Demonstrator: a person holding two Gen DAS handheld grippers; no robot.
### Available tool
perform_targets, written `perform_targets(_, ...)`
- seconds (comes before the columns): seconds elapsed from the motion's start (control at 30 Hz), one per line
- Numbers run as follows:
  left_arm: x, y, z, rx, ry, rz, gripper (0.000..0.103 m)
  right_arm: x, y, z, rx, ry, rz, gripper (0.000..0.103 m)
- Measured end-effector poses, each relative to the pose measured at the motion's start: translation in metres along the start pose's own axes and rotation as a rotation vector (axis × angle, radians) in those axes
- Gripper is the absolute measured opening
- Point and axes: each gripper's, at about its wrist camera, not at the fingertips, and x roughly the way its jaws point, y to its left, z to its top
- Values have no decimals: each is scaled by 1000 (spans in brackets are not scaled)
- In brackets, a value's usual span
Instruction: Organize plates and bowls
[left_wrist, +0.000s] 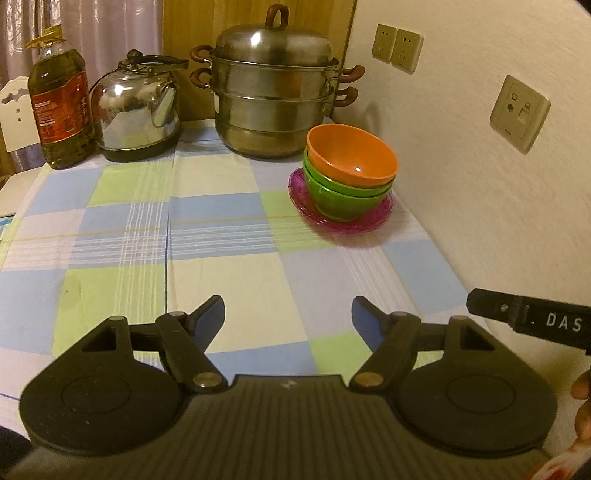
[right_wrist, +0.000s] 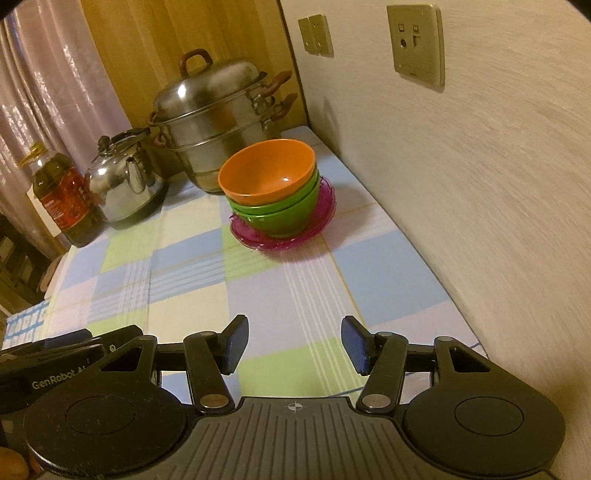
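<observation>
An orange bowl (left_wrist: 352, 157) (right_wrist: 267, 173) sits nested on top of green bowls (left_wrist: 345, 197) (right_wrist: 286, 212), and the stack stands on magenta see-through plates (left_wrist: 341, 218) (right_wrist: 284, 236) near the wall at the far right of the table. My left gripper (left_wrist: 288, 314) hangs open over the checked cloth, well short of the stack, nothing between its fingers. My right gripper (right_wrist: 293, 341) is likewise open and empty, back from the stack. Part of the right tool (left_wrist: 532, 321) shows at the right edge of the left wrist view, and the left tool (right_wrist: 55, 354) at the lower left of the right wrist view.
A steel steamer pot (left_wrist: 273, 92) (right_wrist: 218, 114) stands at the back, close behind the bowls. Left of it are a steel kettle (left_wrist: 138, 110) (right_wrist: 125, 181) and an oil bottle (left_wrist: 61, 103) (right_wrist: 64, 195). The wall with sockets (left_wrist: 519, 112) runs along the table's right side.
</observation>
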Motion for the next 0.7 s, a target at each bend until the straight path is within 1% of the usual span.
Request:
perform_targets(0.23, -11, -1, -8, 16, -17, -5, 75, -11, 8, -12, -38, -13, -8, 56)
perform_targets(0.5, -18, -3, -14, 21, -19, -16, 77, -17, 13, -24, -97, -23, -32, 56)
perform_targets(0.7, -18, -5, -19, 25, -3, -21, 78, -17, 12, -30, -105, -18, -39, 56)
